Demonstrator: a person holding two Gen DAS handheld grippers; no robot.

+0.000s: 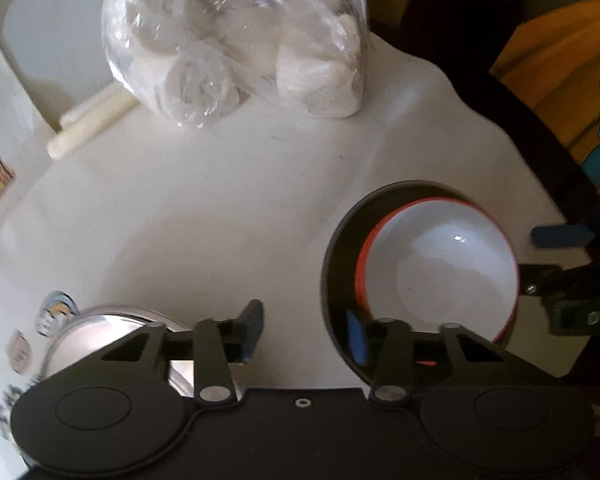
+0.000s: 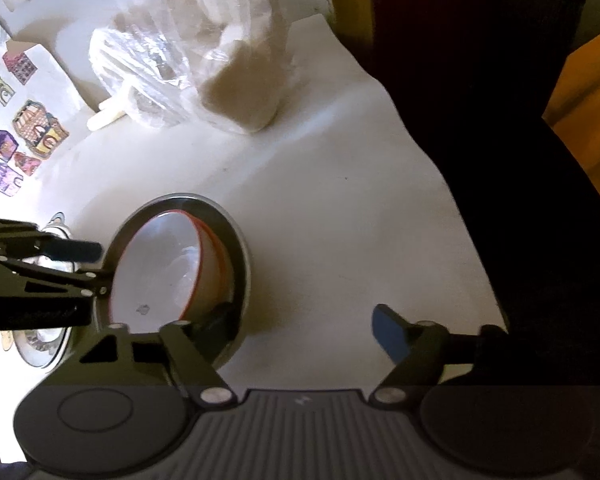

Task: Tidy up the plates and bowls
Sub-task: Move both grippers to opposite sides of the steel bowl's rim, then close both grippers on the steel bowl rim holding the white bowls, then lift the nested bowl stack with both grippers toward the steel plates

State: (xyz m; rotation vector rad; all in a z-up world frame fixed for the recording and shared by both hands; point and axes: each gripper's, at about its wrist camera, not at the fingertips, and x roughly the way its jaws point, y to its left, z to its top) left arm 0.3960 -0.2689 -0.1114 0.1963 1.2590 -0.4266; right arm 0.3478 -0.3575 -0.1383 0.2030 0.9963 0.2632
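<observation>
The bowl (image 1: 440,268), lower right of the left view, sits in a plate (image 1: 336,276); both grippers' fingers (image 1: 358,336) spread, seemingly straddling its rim.

Both wrist views close, looking down; share bowl (image 1: 440,268) (image 2: 168,272), table (image 1: 220,208) (image 2: 340,220).

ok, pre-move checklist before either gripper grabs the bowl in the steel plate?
1. Left gripper open: ok.
2. Right gripper open: ok.
3. Orange-rimmed bowl inside steel plate: ok.
4. Bowl sitting level: cannot tell; it looks tilted in the right wrist view.
5. Grip on bowl: not ok, neither gripper holds it.
6. Plastic bag apart from the plate: ok.
</observation>
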